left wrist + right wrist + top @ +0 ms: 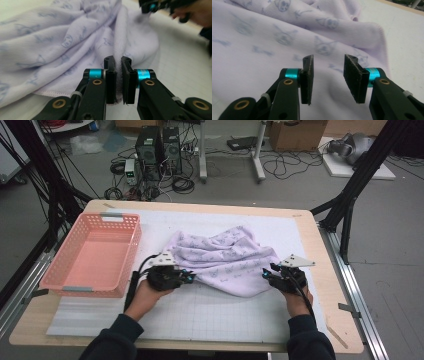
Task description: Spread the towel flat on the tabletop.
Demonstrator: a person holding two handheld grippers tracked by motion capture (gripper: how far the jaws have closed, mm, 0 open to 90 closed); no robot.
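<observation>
A lilac towel (225, 255) printed with small blue figures lies crumpled on the white mat. My left gripper (191, 277) is at its near left edge. In the left gripper view the left gripper (118, 61) is shut on an upright fold of the towel (62, 42), with cloth pinched between the pads. My right gripper (265, 272) is at the towel's near right corner. In the right gripper view the right gripper (328, 58) stands open just above the towel (262, 50), its jaws on either side of flat cloth without pressing it. The right gripper (155, 5) also shows far off in the left gripper view.
A pink plastic basket (59, 255) stands at the table's left, nothing in it. The white gridded mat (200, 315) covers most of the wooden table (330, 285). Black frame posts rise at both sides. Cables and computers sit on the floor beyond.
</observation>
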